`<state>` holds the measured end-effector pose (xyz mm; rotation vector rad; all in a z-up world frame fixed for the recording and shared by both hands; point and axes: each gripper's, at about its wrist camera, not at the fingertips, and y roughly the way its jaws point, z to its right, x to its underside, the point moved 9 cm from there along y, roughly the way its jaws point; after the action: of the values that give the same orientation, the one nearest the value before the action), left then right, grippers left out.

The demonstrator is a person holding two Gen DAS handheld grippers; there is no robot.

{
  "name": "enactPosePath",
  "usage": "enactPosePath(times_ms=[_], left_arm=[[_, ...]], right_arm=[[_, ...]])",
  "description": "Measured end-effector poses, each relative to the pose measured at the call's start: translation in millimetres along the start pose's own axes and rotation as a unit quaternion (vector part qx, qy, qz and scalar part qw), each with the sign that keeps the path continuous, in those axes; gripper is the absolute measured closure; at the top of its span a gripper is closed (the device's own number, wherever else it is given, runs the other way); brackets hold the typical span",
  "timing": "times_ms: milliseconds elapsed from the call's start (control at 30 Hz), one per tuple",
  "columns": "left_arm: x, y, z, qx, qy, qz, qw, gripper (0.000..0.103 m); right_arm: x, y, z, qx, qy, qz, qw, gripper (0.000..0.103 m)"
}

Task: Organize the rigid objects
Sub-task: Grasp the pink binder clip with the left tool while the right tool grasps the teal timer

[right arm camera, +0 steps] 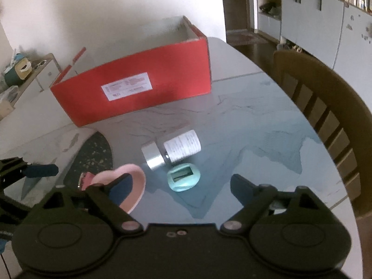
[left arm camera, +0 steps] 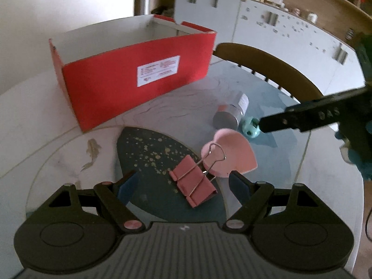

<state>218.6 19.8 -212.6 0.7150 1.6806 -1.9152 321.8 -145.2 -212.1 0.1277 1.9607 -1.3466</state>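
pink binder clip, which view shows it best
The left wrist view: the pink binder clip lies whole and unblocked between the open fingers. In the right wrist view only a sliver shows, behind the pink heart dish and a finger.

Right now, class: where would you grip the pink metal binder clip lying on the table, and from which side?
Grip the pink metal binder clip across its folded body, from above. It lies flat between the open left gripper fingers; its wire handle rests over the pink heart-shaped dish and looks too thin to pinch.
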Motion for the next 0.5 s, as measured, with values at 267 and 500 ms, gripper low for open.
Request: enactPosePath(times_ms=[267, 500], left_arm=[[3.7, 8.5, 4.0, 0.046, 0.051, -0.01, 0.9976, 0.019], [6.4, 22.7, 4.2, 0.065, 0.09, -0.024, 0.9935, 0.019]], right_arm=[[4.6, 16.5, 1.3, 0.0, -0.003, -0.025, 1.0, 0.019], [4.4, 27.5, 0.2, 0.003, -0.003, -0.033, 0.999, 0.022]])
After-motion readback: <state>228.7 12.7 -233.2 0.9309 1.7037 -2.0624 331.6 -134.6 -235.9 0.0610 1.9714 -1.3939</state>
